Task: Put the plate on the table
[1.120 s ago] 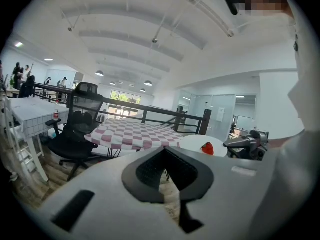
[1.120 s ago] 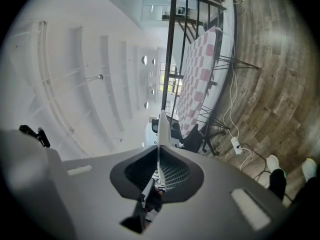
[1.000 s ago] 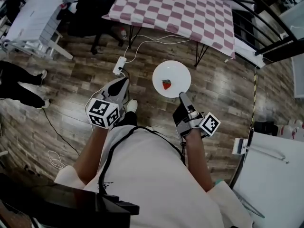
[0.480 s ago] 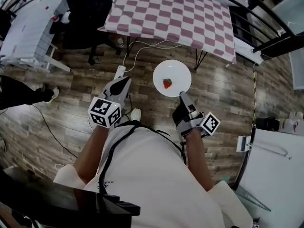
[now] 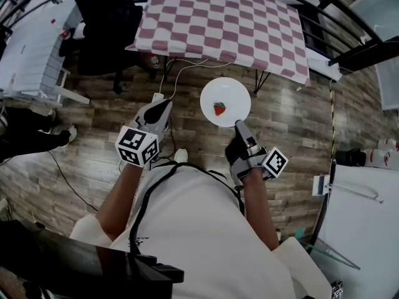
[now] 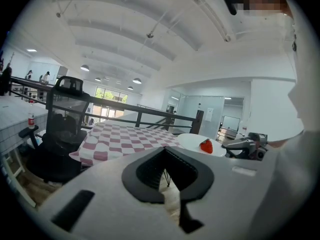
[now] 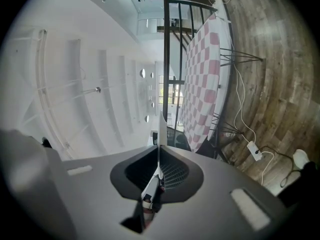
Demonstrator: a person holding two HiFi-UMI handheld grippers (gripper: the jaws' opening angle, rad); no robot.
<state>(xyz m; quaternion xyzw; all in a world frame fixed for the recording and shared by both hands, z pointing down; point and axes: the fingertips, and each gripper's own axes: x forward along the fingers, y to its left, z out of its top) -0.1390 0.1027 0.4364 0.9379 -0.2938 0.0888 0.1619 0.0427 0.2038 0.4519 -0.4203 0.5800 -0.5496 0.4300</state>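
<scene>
In the head view a white plate (image 5: 225, 96) with a strawberry (image 5: 219, 109) on it is held level above the wooden floor. My right gripper (image 5: 237, 126) is shut on its near rim. The right gripper view shows that plate (image 7: 159, 129) edge-on as a thin white line between the closed jaws of the right gripper (image 7: 158, 149). The table (image 5: 218, 20), under a pink and white checked cloth, stands just beyond the plate. My left gripper (image 5: 166, 105) hangs to the plate's left, shut and empty. From the left gripper view (image 6: 165, 156) the plate (image 6: 192, 141) shows at the right.
A black office chair (image 5: 109, 23) stands left of the checked table. A white power strip (image 5: 156, 96) and its cable lie on the floor under the table's edge. Black railings (image 5: 349, 17) run behind. A white desk (image 5: 31, 48) lies left, another white surface (image 5: 368, 229) right.
The whole view has slid toward the checked table, which now shows larger and nearer. Both grippers moved forward together; the plate stays in the right gripper's hold.
</scene>
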